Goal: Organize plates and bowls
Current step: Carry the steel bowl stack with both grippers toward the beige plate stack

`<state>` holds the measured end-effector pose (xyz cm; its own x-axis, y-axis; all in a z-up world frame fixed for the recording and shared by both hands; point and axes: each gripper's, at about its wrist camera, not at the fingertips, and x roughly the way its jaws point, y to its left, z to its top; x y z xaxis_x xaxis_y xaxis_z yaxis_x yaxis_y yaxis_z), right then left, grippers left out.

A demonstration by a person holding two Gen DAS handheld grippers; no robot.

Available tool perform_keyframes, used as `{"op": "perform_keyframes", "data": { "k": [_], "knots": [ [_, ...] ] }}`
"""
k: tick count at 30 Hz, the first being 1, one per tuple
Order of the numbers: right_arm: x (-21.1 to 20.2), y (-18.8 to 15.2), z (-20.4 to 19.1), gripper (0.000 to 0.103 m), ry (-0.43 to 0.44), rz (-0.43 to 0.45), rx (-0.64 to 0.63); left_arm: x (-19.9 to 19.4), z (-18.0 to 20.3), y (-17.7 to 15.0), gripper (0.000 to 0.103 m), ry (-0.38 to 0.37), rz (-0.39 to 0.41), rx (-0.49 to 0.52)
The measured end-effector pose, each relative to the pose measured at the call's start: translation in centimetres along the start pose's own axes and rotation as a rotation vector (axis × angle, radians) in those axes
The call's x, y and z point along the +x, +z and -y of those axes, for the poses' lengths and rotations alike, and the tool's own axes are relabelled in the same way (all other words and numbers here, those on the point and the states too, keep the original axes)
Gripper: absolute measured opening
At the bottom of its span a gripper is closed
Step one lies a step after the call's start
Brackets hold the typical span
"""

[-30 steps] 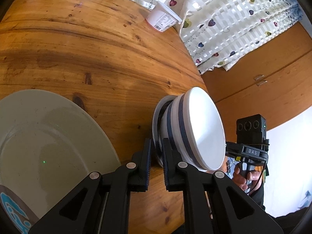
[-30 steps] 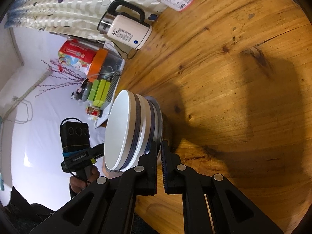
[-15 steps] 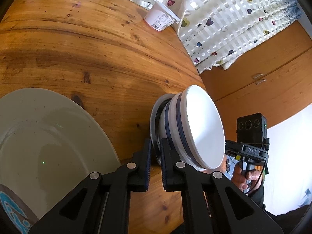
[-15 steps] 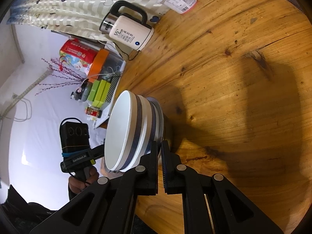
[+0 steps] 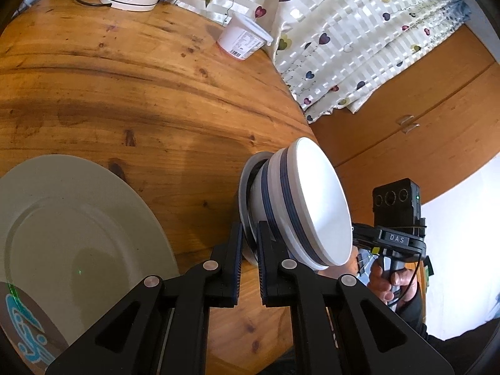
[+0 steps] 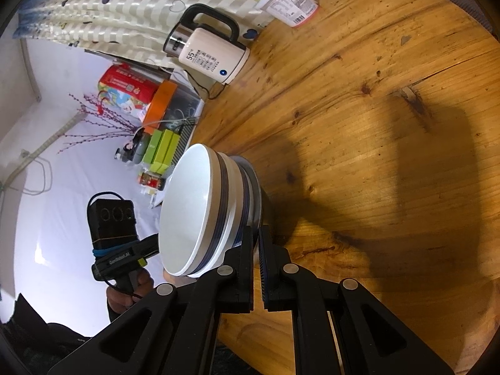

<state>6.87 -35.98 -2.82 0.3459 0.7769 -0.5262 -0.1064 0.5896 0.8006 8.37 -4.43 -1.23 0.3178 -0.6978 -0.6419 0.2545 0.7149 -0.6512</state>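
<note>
A small grey-rimmed plate (image 5: 247,187) carries two nested white bowls with dark blue bands (image 5: 315,206). My left gripper (image 5: 249,240) is shut on the plate's rim from one side. My right gripper (image 6: 255,240) is shut on the opposite rim of the same plate (image 6: 254,187), with the bowls (image 6: 193,212) on it. The stack is held above the round wooden table (image 5: 140,93). A large pale green plate (image 5: 72,228) lies on the table at the left of the left wrist view, over a plate with a blue pattern (image 5: 22,325).
A white electric kettle (image 6: 209,53) and a white yogurt tub (image 5: 243,39) stand at the table's far edge by a heart-print curtain (image 5: 359,31). A wooden cabinet (image 5: 422,118) is beyond the table. Boxes and jars (image 6: 150,131) sit on a shelf beside it.
Both grippers have carried the plate and bowls slightly, so the kettle and tub have shifted in both views. The grip on the plate is unchanged.
</note>
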Motion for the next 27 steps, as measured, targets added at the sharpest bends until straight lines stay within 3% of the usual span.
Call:
{"op": "perform_keyframes", "data": {
  "k": [27],
  "knots": [
    [2.2,1.2,-3.7,0.006,0.009,-0.044,-0.07,-3.8,-1.6,-0.6,0.007,0.014,0.075,-0.037]
  ]
}}
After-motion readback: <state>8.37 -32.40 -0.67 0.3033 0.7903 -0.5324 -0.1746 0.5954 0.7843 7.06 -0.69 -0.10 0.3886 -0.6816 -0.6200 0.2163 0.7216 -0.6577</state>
